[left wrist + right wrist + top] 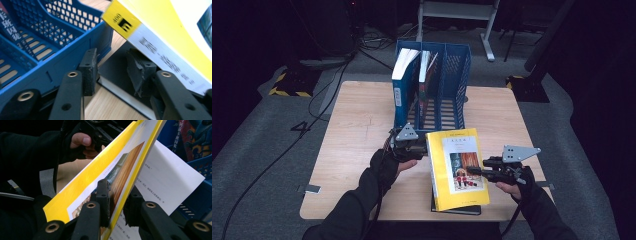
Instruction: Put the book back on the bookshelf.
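Rack point(459, 75) holds two books point(401, 82); right tool point(477, 172) grips yellow book point(457, 167), left tool point(412, 150) open.

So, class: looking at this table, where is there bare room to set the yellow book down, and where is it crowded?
Free: bare table left of the blue rack, and the strip right of it. Crowded: the front middle, where both grippers, the yellow book and the dark book under it sit.

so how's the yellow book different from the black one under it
The yellow book has a bright cover with a picture; the black book is plain and dark. The yellow book is tilted, its spine edge raised, its cover pinched by the right tongs; the black book lies flat on the table, with the left tongs open over its corner. Both sit in front of the blue rack.
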Demonstrator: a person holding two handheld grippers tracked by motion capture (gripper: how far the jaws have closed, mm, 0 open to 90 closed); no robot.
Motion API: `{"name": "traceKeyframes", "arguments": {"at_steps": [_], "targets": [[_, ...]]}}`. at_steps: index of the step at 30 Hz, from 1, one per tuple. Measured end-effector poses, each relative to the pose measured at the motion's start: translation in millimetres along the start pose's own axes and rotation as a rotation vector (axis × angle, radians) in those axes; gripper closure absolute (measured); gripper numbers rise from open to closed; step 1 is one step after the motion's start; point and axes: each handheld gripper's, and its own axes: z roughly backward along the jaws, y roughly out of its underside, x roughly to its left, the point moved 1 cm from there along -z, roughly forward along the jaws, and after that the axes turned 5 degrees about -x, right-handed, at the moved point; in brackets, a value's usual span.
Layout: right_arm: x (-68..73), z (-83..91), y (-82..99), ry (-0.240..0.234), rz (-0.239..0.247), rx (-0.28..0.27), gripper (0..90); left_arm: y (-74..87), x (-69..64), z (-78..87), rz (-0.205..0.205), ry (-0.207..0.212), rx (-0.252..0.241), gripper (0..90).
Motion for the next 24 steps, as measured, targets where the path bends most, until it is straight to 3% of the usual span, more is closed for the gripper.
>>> {"name": "traceKeyframes", "arguments": {"at_steps": [2, 3, 7, 9, 13, 19, 24], "targets": [[1.1, -0.2, -0.3, -0.006, 0.005, -0.003, 77.6, -0.4, -0.3, -0.6, 0.013, 0.011, -0.011, 63.4], [3.9, -1.4, -1.5, 0.005, 0.029, 0.010, 77.7, -3.4, 0.3, -1.1, 0.020, 0.035, -0.035, 66.7], [4.2, 1.1, -3.6, 0.018, 0.030, -0.001, 77.3, -9.7, -1.2, -0.1, 0.021, 0.063, -0.057, 70.2], [5.5, 2.4, -4.8, 0.027, 0.055, 0.009, 75.8, -16.8, -4.5, 0.5, -0.012, 0.081, -0.059, 75.0], [5.6, 2.8, -5.4, 0.035, 0.057, 0.004, 74.9, -27.0, -9.6, -1.1, -0.036, 0.116, -0.064, 78.3], [6.7, 3.3, -6.2, 0.075, 0.077, -0.010, 77.8, -46.8, -19.3, -0.9, -0.107, 0.122, -0.053, 88.7], [7.2, 2.5, -7.9, 0.123, 0.092, -0.038, 80.6, -57.0, -20.5, 3.7, -0.129, 0.119, -0.063, 89.6]]}}
